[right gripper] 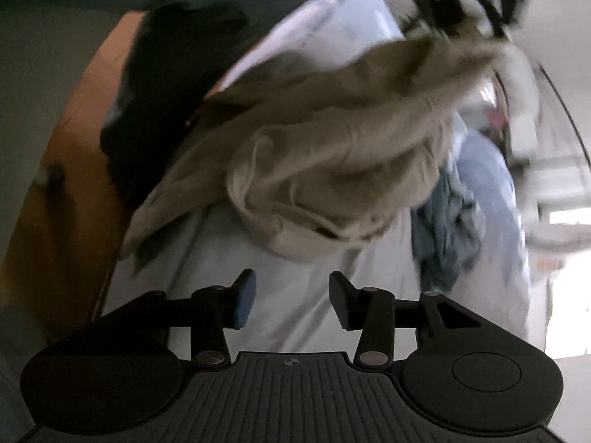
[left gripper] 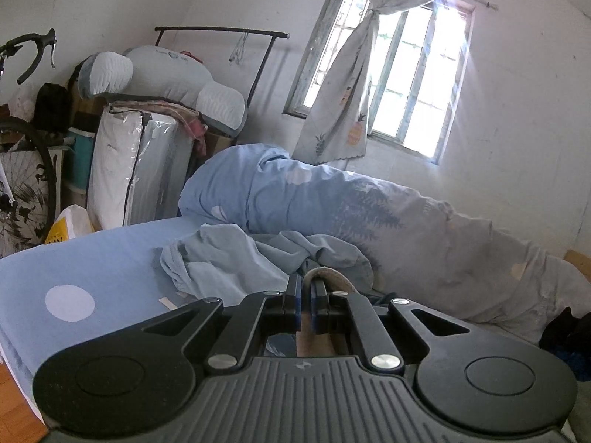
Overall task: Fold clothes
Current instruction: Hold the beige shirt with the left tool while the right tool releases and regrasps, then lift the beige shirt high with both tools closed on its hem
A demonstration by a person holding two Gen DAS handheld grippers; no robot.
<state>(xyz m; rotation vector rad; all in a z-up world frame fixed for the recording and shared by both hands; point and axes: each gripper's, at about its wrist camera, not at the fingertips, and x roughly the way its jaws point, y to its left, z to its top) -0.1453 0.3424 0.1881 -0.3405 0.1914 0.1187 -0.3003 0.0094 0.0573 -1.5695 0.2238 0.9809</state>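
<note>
Beige garment (right gripper: 332, 140) hangs bunched in front of the right gripper (right gripper: 291, 302), whose fingers stand wide apart with nothing between them. One edge of it is pinched in the left gripper (left gripper: 303, 302), fingers nearly together, above the blue bed sheet (left gripper: 92, 258). It looks soft, light and limp, likely to sag and twist; a hem or corner seems the best place to grip
</note>
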